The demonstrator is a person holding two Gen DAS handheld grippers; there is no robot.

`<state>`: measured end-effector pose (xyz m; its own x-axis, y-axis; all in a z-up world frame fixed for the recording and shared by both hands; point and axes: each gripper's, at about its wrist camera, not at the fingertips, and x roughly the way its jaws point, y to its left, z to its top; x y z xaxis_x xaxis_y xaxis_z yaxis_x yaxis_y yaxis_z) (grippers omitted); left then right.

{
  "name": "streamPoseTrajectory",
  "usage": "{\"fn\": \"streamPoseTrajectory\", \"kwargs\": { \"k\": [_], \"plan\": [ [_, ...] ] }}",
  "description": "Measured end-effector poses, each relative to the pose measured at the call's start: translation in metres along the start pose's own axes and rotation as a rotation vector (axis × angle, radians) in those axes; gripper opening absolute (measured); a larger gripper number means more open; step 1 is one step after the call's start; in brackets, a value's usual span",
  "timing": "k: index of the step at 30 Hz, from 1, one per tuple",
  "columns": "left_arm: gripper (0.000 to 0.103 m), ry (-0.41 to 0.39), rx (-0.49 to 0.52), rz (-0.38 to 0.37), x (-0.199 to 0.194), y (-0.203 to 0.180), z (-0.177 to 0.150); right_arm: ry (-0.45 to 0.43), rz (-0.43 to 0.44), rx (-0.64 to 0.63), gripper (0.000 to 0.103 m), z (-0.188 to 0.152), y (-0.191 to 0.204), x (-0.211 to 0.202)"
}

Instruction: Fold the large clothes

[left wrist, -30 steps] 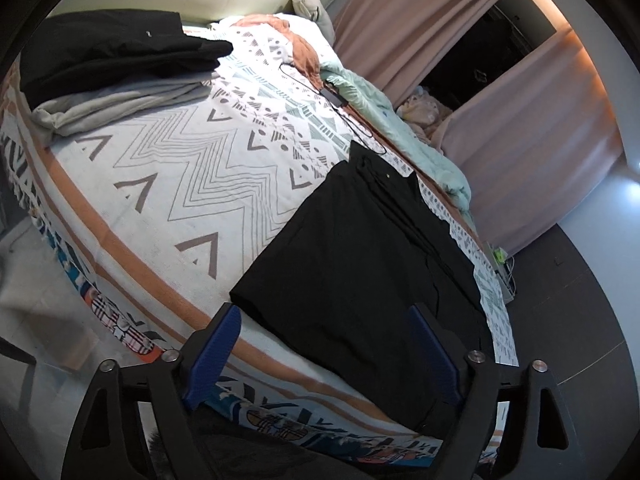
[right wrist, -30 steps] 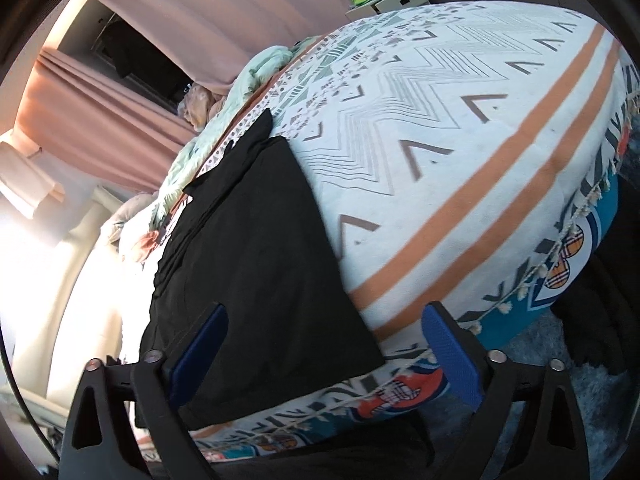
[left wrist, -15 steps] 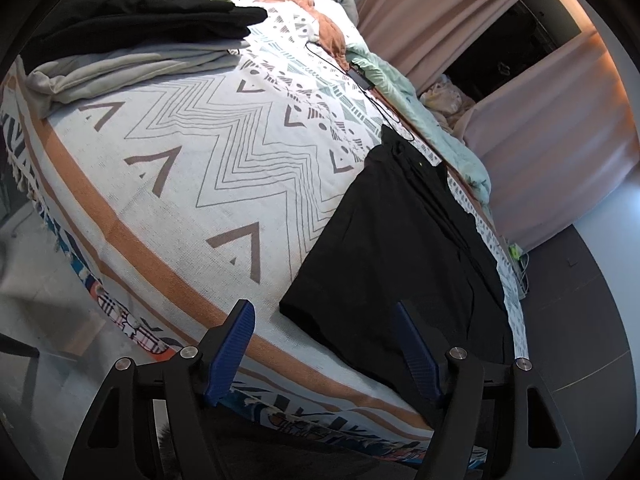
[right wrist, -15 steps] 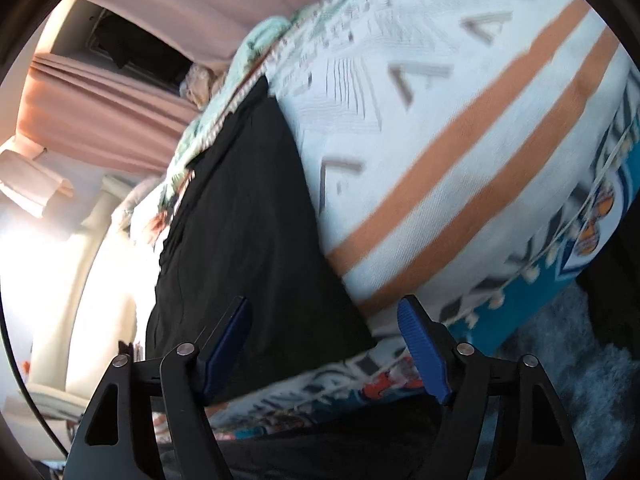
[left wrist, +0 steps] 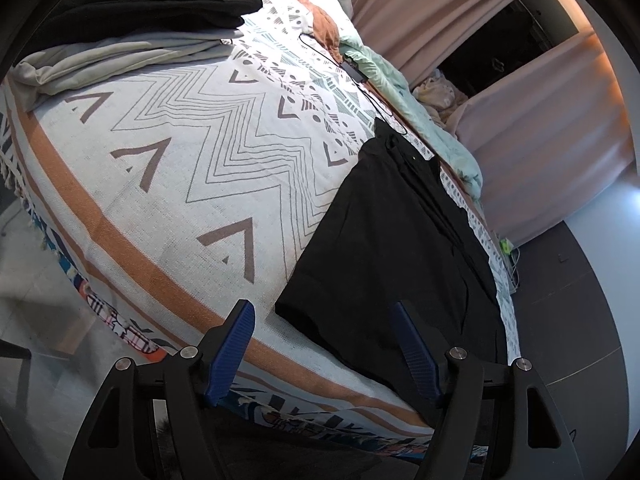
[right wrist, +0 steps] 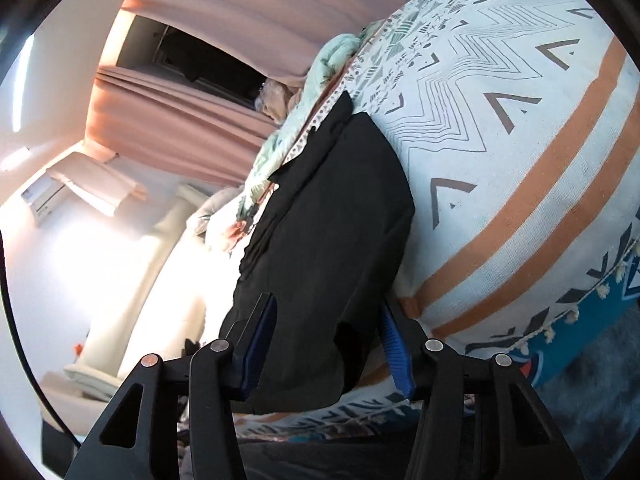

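Item: black garment [left wrist: 392, 248], large, plain dark fabric, laid flat and lengthwise on the bed [left wrist: 192, 168] near its front edge. Surface mostly smooth; long folds run along its far side. The near corner is squared. In the right wrist view the same garment [right wrist: 332, 216] drapes toward the bed edge.

Bed cover: white with grey zigzags, chevrons and orange bands.

Left tool [left wrist: 324, 344]: blue fingers apart, the garment's near corner lying between them, pads not pressing it.

Right tool [right wrist: 326, 340]: jaws closing, garment's near edge between the fingers; contact cannot be told for certain.

Also present: folded black and grey clothes [left wrist: 132, 24] stacked at the bed's far end; pink curtains [left wrist: 540, 112].
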<state>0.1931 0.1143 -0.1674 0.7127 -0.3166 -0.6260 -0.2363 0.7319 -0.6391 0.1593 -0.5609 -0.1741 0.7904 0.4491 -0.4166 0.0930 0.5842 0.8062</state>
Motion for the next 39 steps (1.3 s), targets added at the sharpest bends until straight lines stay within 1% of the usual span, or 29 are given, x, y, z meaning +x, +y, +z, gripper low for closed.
{"fn": "streamPoseTrajectory", "kwargs": {
  "k": [2, 4, 8, 12, 14, 19, 24, 26, 27, 29, 30, 31, 32, 34, 35, 39],
  "plan": [
    [0.073, 0.007, -0.006, 0.003, 0.003, 0.002, 0.002, 0.010, -0.034, 0.003, 0.053, -0.002, -0.001, 0.008],
    [0.073, 0.013, -0.015, 0.006, 0.006, 0.005, 0.003, 0.018, -0.049, 0.014, 0.053, -0.002, -0.005, 0.015],
    [0.072, 0.022, -0.029, 0.019, 0.015, 0.011, 0.008, 0.018, -0.059, 0.017, 0.053, 0.002, -0.010, 0.022],
    [0.072, 0.033, -0.021, 0.008, 0.024, 0.008, 0.015, 0.014, -0.070, 0.011, 0.053, 0.010, -0.012, 0.029],
    [0.072, 0.051, -0.027, -0.005, 0.030, 0.006, 0.018, 0.010, -0.068, 0.013, 0.053, 0.013, -0.013, 0.032],
    [0.072, 0.118, -0.095, -0.068, 0.039, 0.002, 0.017, -0.003, -0.063, 0.019, 0.053, 0.018, -0.013, 0.039],
    [0.072, 0.120, -0.097, -0.114, 0.039, -0.004, 0.010, -0.010, -0.067, 0.016, 0.053, 0.018, -0.013, 0.041],
    [0.069, 0.110, -0.081, -0.108, 0.044, -0.007, 0.009, -0.018, -0.067, 0.022, 0.053, 0.018, -0.014, 0.042],
    [0.063, 0.109, -0.074, -0.097, 0.048, -0.009, 0.009, -0.025, -0.073, 0.030, 0.051, 0.018, -0.014, 0.042],
    [0.057, 0.104, -0.076, -0.077, 0.056, -0.010, 0.009, -0.038, -0.100, 0.046, 0.040, 0.018, -0.015, 0.043],
    [0.051, 0.097, -0.086, -0.067, 0.058, -0.010, 0.011, -0.042, -0.113, 0.057, 0.037, 0.018, -0.015, 0.044],
    [0.048, 0.095, -0.101, -0.061, 0.058, -0.009, 0.012, -0.045, -0.123, 0.073, 0.032, 0.018, -0.016, 0.045],
    [0.046, 0.094, -0.123, -0.059, 0.056, -0.007, 0.012, -0.048, -0.128, 0.087, 0.027, 0.019, -0.017, 0.045],
    [0.046, 0.091, -0.154, -0.071, 0.049, -0.004, 0.009, -0.048, -0.137, 0.118, 0.023, 0.019, -0.018, 0.042],
    [0.046, 0.094, -0.164, -0.078, 0.047, -0.001, 0.006, -0.051, -0.137, 0.123, 0.023, 0.019, -0.019, 0.040],
    [0.046, 0.144, -0.250, -0.175, 0.040, 0.007, -0.010, -0.047, -0.145, 0.128, 0.023, 0.014, -0.019, 0.036]
  ]
}}
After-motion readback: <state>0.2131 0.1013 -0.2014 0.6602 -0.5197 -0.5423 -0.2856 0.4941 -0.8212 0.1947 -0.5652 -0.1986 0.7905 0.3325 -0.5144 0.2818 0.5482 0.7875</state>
